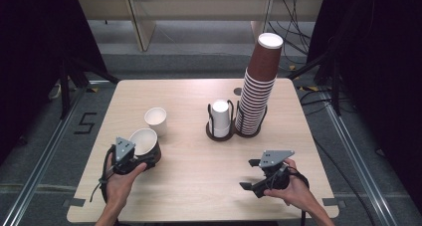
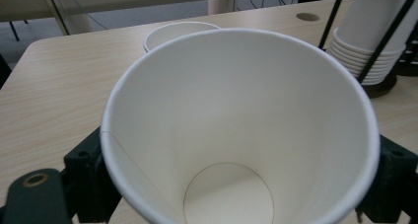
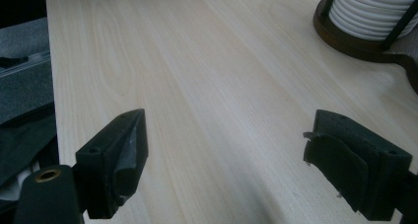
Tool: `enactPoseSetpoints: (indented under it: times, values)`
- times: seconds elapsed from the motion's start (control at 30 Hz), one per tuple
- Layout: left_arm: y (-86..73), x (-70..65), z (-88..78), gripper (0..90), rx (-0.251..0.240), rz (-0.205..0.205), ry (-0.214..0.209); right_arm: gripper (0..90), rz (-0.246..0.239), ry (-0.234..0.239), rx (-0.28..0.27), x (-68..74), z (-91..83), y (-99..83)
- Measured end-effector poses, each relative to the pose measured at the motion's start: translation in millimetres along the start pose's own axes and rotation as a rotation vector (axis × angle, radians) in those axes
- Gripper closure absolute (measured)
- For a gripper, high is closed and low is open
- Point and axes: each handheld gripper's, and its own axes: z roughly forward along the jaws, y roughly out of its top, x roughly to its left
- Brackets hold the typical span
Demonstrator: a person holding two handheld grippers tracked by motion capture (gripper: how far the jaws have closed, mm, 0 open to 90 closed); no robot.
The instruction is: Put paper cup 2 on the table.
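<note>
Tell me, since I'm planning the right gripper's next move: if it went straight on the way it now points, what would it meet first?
Probably nothing soon: the right gripper, jaws open, faces bare table. The cup holder sits right of that line, though depth is unclear.

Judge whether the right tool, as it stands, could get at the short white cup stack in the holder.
Probably yes. The right tool is open and holds nothing, and bare table lies between it and the white cup stack. The holder's wire posts may limit the approach angle.
</note>
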Motion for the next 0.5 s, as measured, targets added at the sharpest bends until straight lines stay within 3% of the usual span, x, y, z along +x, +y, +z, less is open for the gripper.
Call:
enactPoseSetpoints:
  times: [0.17, 0.5]
  values:
    - [1.7, 2.7, 9.2, 11.4, 0.021, -0.021, 0.007, 16.1, -0.002, 0.002, 0.007, 1.0, 0.2, -1.0]
    - [1.9, 0.8, 24.3, 11.1, 0.041, 0.004, 0.022, 16.2, -0.007, 0.008, 0.013, 2.1, 2.1, -2.0]
